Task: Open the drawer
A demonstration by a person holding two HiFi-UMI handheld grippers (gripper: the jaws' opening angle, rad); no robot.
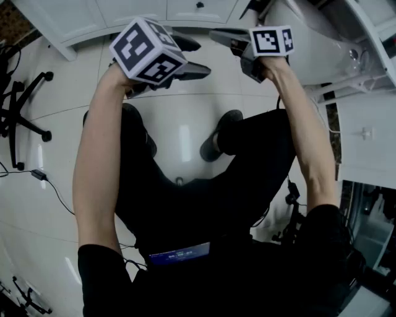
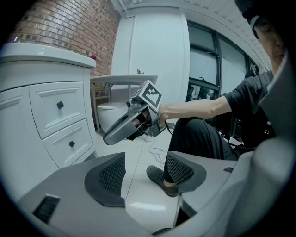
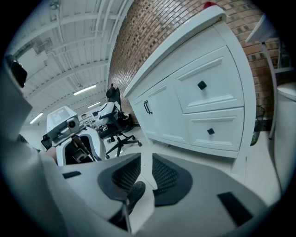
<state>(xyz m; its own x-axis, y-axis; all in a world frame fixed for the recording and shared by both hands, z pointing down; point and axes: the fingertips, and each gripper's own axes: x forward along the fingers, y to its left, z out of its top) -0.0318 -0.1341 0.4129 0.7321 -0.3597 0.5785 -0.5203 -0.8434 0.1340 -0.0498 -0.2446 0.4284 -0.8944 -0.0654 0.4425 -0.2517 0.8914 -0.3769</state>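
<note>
A white cabinet (image 3: 194,92) stands ahead, with two drawers stacked at its right end. The upper drawer (image 3: 208,83) and the lower drawer (image 3: 217,132) are both closed, and each has a small black knob. The same drawers (image 2: 58,106) show at the left of the left gripper view. In the head view only the cabinet's front (image 1: 198,9) shows at the top edge. My left gripper (image 1: 197,57) is open with a wide gap and holds nothing. On my right gripper (image 1: 229,46) the jaws stand a narrow gap apart, also holding nothing. Both hang in the air short of the cabinet.
I sit with my legs and shoes (image 1: 219,133) on the glossy white floor. A black office chair (image 1: 18,117) and a cable (image 1: 49,186) are at the left. A white rounded fixture (image 1: 309,43) and shelving stand at the right. The cabinet doors (image 3: 152,111) lie left of the drawers.
</note>
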